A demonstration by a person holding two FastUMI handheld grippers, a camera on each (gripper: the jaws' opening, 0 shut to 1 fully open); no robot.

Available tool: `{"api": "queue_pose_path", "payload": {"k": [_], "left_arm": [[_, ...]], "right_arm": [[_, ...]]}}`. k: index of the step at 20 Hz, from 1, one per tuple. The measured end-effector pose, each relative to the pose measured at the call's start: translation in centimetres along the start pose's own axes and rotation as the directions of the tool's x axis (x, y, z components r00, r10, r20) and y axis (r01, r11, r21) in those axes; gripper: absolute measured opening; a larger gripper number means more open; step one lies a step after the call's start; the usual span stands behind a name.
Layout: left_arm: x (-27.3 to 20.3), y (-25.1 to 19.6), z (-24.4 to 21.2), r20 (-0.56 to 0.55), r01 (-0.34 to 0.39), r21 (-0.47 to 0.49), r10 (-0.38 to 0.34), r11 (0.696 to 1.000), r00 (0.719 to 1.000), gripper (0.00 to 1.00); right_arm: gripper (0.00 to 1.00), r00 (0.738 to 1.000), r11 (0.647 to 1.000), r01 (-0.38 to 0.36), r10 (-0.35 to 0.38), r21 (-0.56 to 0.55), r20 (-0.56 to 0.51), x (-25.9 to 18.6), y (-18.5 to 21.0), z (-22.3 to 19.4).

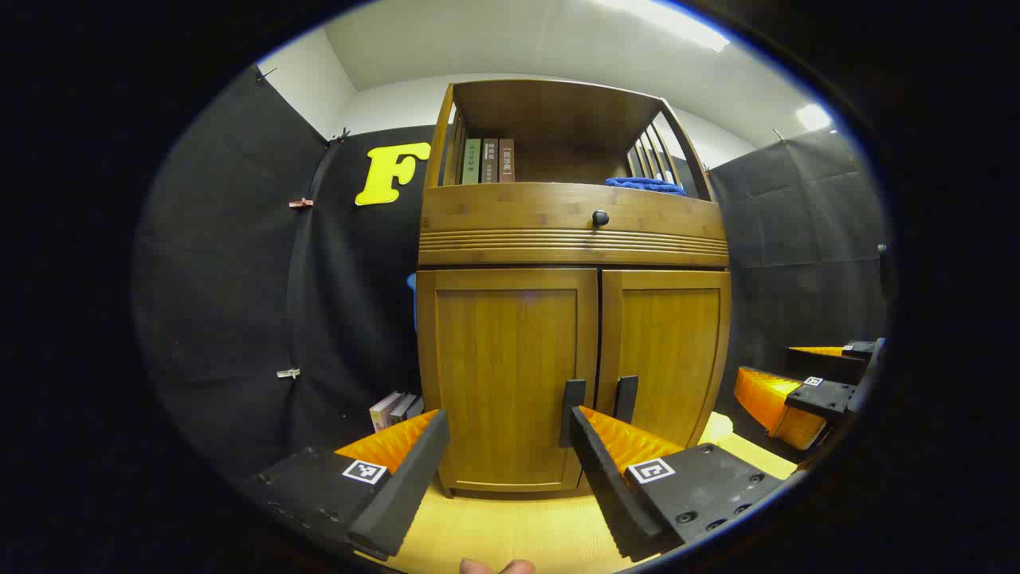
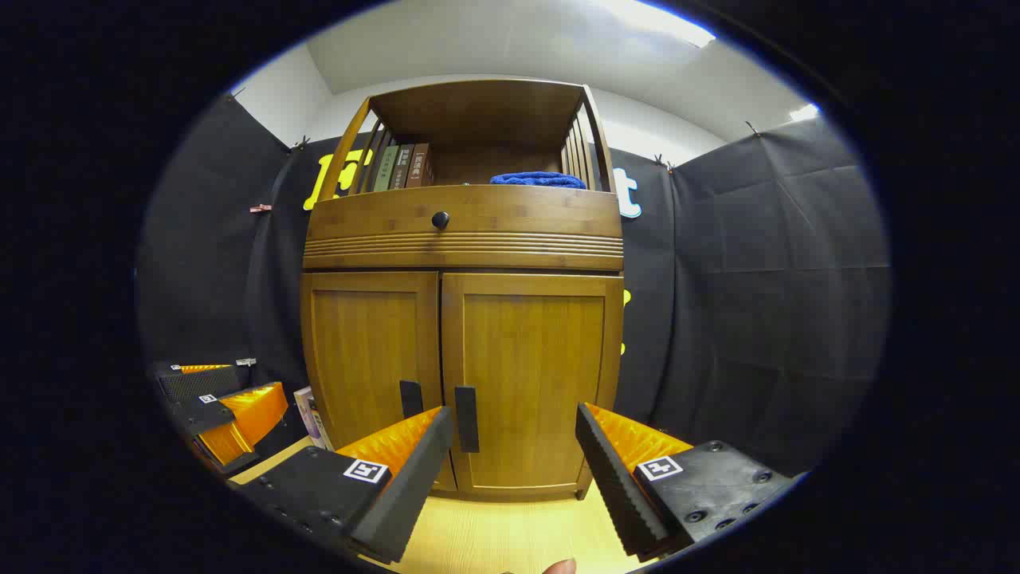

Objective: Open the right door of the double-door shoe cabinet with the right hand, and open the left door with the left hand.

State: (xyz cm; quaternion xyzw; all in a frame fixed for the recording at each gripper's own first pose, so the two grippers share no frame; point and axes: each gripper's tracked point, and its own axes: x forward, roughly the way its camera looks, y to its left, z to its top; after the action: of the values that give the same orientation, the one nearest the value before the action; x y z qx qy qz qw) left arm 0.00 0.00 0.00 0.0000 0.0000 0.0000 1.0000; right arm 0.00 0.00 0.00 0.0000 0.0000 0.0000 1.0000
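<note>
We are holding both tongs, left tongs (image 1: pixel 510 430) and right tongs (image 2: pixel 514 430), spread apart and empty before the closed shoe cabinet (image 2: pixel 462 351), each facing its own door's handle (image 2: pixel 466 418) for gripping.
</note>
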Motion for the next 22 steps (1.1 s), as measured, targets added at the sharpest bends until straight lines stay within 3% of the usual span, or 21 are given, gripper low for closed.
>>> {"api": "queue_pose_path", "payload": {"k": [2, 22], "left_arm": [[-0.03, 0.09, 0.10, 0.000, 0.000, 0.000, 0.000, 1.000, 1.000, 0.96], [-0.42, 0.84, 0.49, -0.004, -0.007, 0.005, 0.007, 1.000, 1.000, 0.96]], "right_arm": [[0.97, 1.000, 1.000, 0.001, -0.001, 0.000, 0.001, -0.04, 0.01, 0.01], [0.97, 1.000, 1.000, -0.013, 0.013, 0.002, -0.002, 0.05, 0.81, -0.10]]}}
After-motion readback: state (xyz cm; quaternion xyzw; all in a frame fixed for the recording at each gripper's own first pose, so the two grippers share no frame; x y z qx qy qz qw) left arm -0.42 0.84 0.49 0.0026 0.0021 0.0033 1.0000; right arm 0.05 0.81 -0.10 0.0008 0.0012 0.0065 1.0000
